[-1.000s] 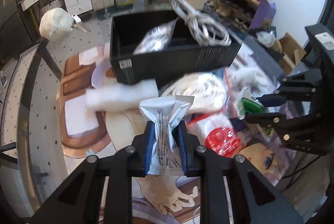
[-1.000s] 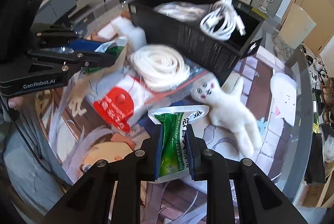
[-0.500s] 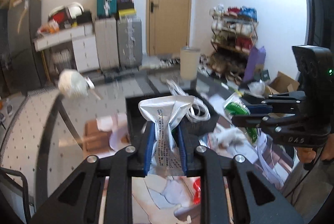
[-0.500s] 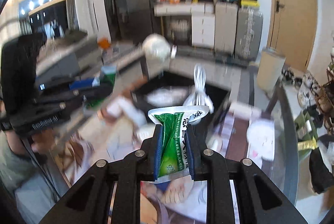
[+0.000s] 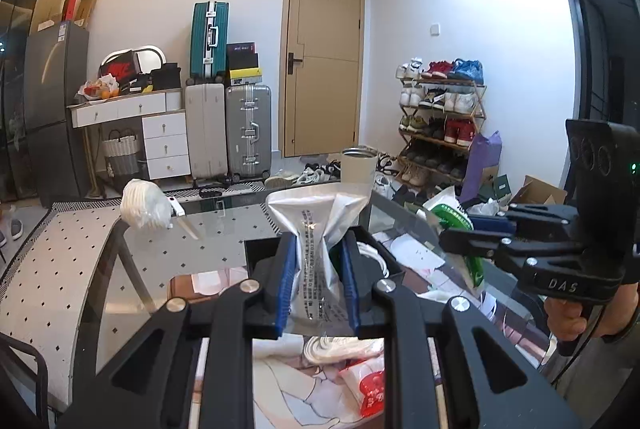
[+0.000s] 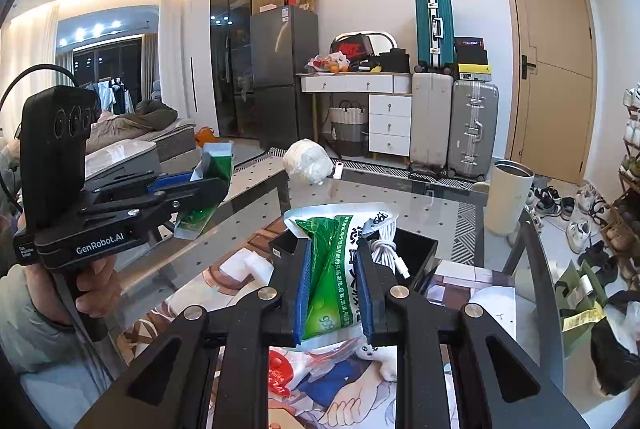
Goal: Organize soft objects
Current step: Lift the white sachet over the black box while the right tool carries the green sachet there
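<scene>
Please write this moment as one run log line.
left gripper: shut on silver foil pouch | right gripper: shut on green-white plastic bag | black box: ahead

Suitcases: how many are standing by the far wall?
3. A beige suitcase and a silver suitcase stand side by side left of the door; a teal suitcase stands on top of them. Clutter may hide others.

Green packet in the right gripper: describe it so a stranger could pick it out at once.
Above the glass table, in front of the black box, the right gripper is shut on the green packet. It is green and white with print; the left gripper pinches a silver pouch.
</scene>
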`<state>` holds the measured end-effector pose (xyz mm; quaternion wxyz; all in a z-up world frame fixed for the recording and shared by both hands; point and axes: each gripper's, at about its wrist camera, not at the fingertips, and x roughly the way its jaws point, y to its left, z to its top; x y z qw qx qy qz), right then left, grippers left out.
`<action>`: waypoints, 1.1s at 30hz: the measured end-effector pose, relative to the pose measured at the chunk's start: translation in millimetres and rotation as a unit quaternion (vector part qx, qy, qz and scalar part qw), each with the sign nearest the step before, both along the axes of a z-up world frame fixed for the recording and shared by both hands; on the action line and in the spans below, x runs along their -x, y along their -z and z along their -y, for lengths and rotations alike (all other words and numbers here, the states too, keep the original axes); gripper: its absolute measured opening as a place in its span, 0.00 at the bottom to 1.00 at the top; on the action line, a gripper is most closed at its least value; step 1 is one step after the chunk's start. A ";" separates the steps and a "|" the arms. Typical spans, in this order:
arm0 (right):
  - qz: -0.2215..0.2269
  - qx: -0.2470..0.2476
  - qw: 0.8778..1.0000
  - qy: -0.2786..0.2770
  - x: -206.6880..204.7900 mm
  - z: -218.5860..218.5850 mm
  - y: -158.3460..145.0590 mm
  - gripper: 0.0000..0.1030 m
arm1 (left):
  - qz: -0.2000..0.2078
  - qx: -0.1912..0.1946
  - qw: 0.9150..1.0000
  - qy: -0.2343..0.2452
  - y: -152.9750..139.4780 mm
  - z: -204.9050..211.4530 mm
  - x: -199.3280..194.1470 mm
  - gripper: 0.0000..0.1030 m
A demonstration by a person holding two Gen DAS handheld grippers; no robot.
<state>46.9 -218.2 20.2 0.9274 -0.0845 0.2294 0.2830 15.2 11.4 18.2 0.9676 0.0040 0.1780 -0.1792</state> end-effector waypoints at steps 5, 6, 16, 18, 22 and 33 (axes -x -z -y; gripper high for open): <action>0.001 -0.011 1.000 0.003 -7.3 -2.0 -5.4 0.19 | 0.000 0.009 1.000 0.000 -6.3 1.1 -13.1 0.20; 0.004 -0.011 1.000 0.003 -7.8 -4.1 -6.3 0.19 | 0.001 0.010 1.000 -0.001 -8.0 2.1 -15.5 0.20; 0.034 -0.029 0.999 0.003 -34.0 -22.8 -28.4 0.19 | 0.021 0.047 0.999 -0.008 -30.8 0.3 -51.1 0.20; 0.041 -0.031 0.999 0.003 -41.5 -27.0 -34.5 0.19 | 0.028 0.053 0.998 -0.010 -36.3 0.4 -56.6 0.20; 0.046 -0.045 0.998 0.008 -60.5 -30.6 -50.5 0.19 | 0.026 0.068 0.997 -0.011 -46.2 -2.9 -74.1 0.20; -0.029 -0.020 0.998 0.053 -126.3 -35.3 -37.1 0.19 | -0.064 0.083 0.994 -0.028 -17.0 -6.3 -132.5 0.20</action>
